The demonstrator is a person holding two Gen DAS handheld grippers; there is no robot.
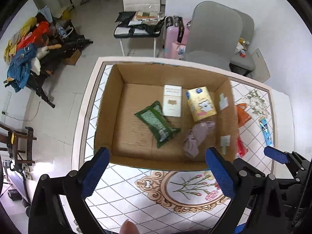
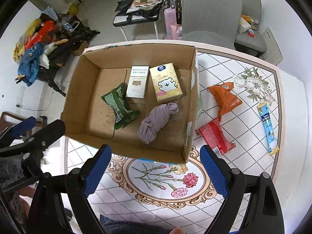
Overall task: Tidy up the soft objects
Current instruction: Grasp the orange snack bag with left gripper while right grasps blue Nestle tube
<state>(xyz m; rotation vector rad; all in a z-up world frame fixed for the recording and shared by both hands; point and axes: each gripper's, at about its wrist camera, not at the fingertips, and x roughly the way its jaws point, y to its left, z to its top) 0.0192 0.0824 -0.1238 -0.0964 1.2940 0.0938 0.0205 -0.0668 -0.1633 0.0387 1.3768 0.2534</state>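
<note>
An open cardboard box (image 1: 117,101) (image 2: 78,97) stands on the patterned table. Inside lie a green packet (image 1: 156,122) (image 2: 119,105), a white tissue pack (image 1: 172,101) (image 2: 137,81), a yellow tissue pack (image 1: 200,103) (image 2: 165,81) and a knotted mauve cloth (image 1: 195,136) (image 2: 156,120). My left gripper (image 1: 158,156) hangs open above the box's near wall, nothing between its fingers. My right gripper (image 2: 156,156) is open too, over the box's near right corner, empty. To the right of the box lie an orange packet (image 2: 226,97) (image 1: 241,113), a red packet (image 2: 214,136) and a blue stick sachet (image 2: 268,128) (image 1: 266,130).
Grey chairs (image 2: 210,13) stand behind the table, beside a pink suitcase (image 1: 175,37). A white chair (image 1: 140,9) carries clutter. Clothes are piled on a rack (image 1: 29,54) at the far left. The table (image 2: 156,204) shows a floral tile pattern in front of the box.
</note>
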